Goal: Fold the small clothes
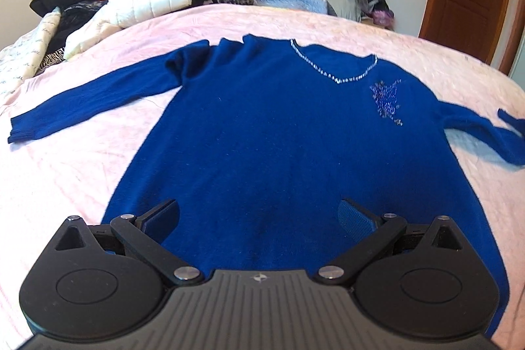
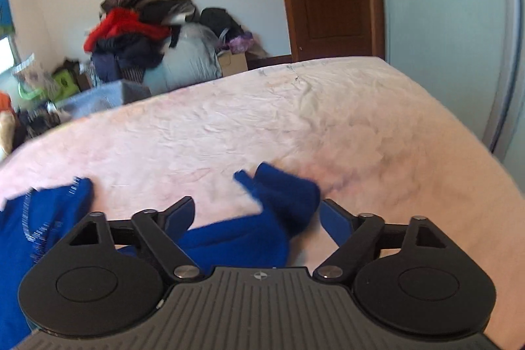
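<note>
- Pink bed [image 1: 229, 22], clothes heaps behind.
- Blue sweater [image 1: 279, 136] lies flat ahead of the spread left claw [image 1: 259, 214], unfolded.
- Right claw [image 2: 257, 215], spread, straddles its sleeve [image 2: 282, 195]; all folding remains.

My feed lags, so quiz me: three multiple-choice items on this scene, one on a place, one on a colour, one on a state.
1. Where does the sweater lie?
A. on the floor
B. on the pink bed
C. on a chair

2. What colour is the sweater?
A. red
B. white
C. blue

3. How is the right gripper?
A. open around the sleeve
B. shut on the sleeve
C. open over bare bed

Key:
1 B, it is spread across the bed cover.
2 C, blue all over, with silver neckline trim.
3 A, its fingers stand apart either side of the sleeve.
</note>
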Available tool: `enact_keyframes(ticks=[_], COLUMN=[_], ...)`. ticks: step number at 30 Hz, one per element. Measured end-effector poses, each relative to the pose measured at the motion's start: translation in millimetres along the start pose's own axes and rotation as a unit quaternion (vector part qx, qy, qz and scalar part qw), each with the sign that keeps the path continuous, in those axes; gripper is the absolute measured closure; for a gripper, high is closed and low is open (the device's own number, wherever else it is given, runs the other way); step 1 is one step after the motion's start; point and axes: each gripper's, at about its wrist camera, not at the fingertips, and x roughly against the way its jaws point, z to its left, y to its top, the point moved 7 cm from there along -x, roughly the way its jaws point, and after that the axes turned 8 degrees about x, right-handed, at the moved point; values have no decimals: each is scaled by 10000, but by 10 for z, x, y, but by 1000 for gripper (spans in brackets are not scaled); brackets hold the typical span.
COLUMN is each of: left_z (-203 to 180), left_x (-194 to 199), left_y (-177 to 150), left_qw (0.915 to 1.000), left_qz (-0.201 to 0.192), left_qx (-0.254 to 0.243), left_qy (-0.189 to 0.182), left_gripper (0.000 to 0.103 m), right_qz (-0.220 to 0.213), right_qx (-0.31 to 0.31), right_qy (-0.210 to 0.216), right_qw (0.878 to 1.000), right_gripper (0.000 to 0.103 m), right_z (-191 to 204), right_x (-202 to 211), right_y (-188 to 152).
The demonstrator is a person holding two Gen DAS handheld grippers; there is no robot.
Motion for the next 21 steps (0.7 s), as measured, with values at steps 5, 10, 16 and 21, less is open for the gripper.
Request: enact_keyframes(ticks=[5, 10, 16, 21], left_z=[-45, -24, 13, 16], left_x=[-184, -296, -373, -370], left_y=[55, 88, 87, 124], left_qw=[9998, 9995, 9991, 9993], left_qz=[134, 238, 343, 332], left_qx=[119, 144, 178, 177], left_qy=[33, 113, 154, 88], left_gripper=[0, 0, 0, 0], right_qz=[688, 1179, 1321, 1272], right_qx=[1153, 1888, 1811, 1331], right_qy=[-90, -327, -450, -312], right_qw=[9909, 9744, 9735, 9824], right_gripper=[40, 61, 83, 98], right_z=[182, 258, 172, 57], right_x=[-494, -828, -954, -945], right_y=[73, 28, 27, 69])
